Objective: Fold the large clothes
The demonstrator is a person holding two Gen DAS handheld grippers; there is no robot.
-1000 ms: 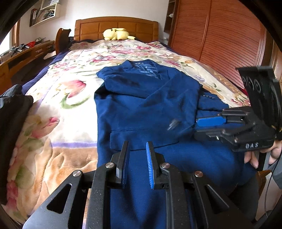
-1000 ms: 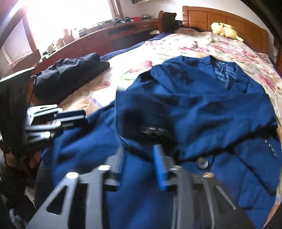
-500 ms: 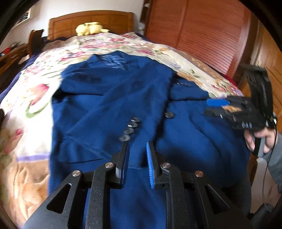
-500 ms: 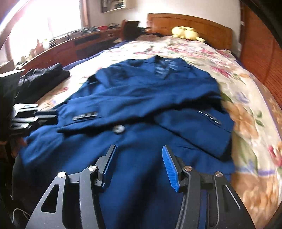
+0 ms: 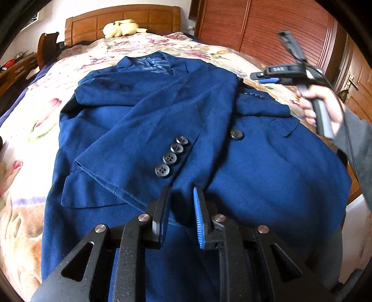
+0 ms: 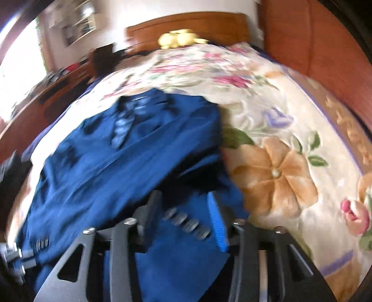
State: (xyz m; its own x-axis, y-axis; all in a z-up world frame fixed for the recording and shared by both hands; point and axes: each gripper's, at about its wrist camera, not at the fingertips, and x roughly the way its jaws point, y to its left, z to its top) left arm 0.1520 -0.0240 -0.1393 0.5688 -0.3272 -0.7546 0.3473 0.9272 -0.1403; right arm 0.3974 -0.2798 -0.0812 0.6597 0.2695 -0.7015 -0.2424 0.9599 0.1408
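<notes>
A dark blue suit jacket (image 5: 162, 120) lies face up on the bed, collar toward the headboard, one sleeve folded across its front with several dark cuff buttons (image 5: 171, 154). My left gripper (image 5: 181, 204) is open and empty just above the jacket's lower front. My right gripper (image 5: 265, 77) hovers above the jacket's right side, over the other sleeve. In the blurred right wrist view the right gripper (image 6: 183, 209) is open over that sleeve's buttoned cuff (image 6: 186, 223), with the jacket (image 6: 116, 162) spreading to the left.
The bed carries a floral blanket (image 5: 34, 111) (image 6: 279, 151). A wooden headboard (image 5: 121, 21) with a yellow plush toy (image 5: 121, 27) stands at the far end. A red-brown wardrobe (image 5: 267, 25) lines the right side. A wooden dresser (image 6: 46, 93) is on the left.
Both grippers swung rightward across the jacket. The right gripper rose and moved to the jacket's right edge, over the right sleeve cuff. The left gripper now sits over the jacket's lower middle.
</notes>
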